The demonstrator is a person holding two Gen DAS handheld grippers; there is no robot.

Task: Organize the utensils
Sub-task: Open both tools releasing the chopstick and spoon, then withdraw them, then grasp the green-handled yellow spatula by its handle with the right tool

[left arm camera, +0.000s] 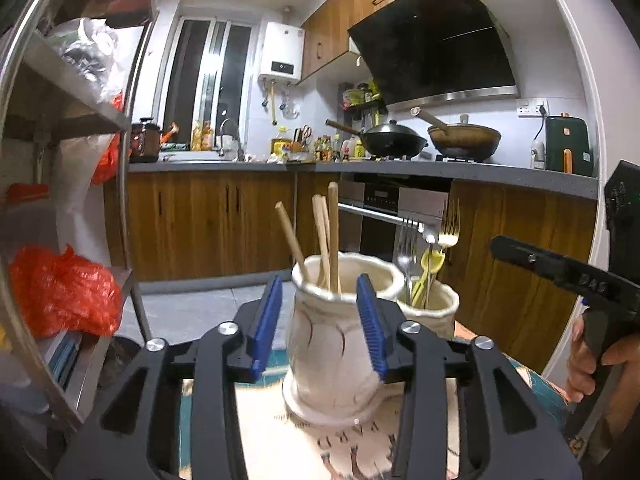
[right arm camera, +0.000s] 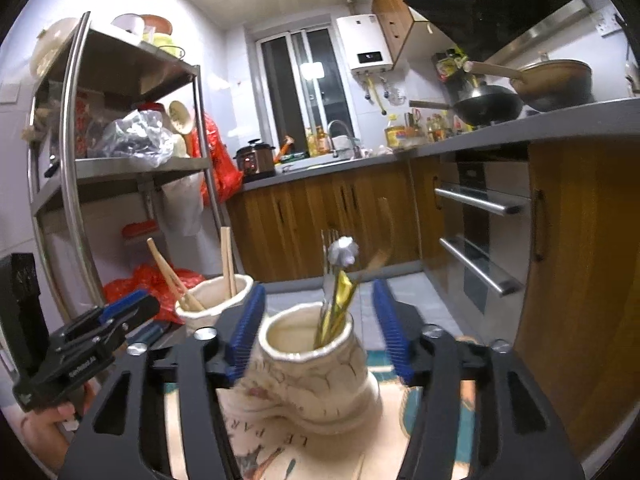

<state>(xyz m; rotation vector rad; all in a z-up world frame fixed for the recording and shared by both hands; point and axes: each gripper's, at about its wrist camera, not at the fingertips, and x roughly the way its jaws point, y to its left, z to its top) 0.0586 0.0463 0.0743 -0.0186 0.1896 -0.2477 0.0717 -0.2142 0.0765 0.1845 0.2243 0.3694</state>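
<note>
Both tongs, left gripper (left arm camera: 323, 322) and right gripper (right arm camera: 318, 332), gape unclamped around two touching ceramic jars (left arm camera: 334, 344): heavy, glazed-slick, breakable, best gripped at the neck.

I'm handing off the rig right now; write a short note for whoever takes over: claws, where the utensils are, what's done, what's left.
Left claw: open, pads either side of the chopstick jar, not pressing.
Right claw: open, astride the fork jar, nothing held.
Both jars stand side by side on the printed mat.
Chopsticks are in the left jar; forks and other cutlery in the right jar.
Done: all the utensils in view are sorted into jars.
Left: none seen loose; check the table outside these views, then back both claws away.
</note>
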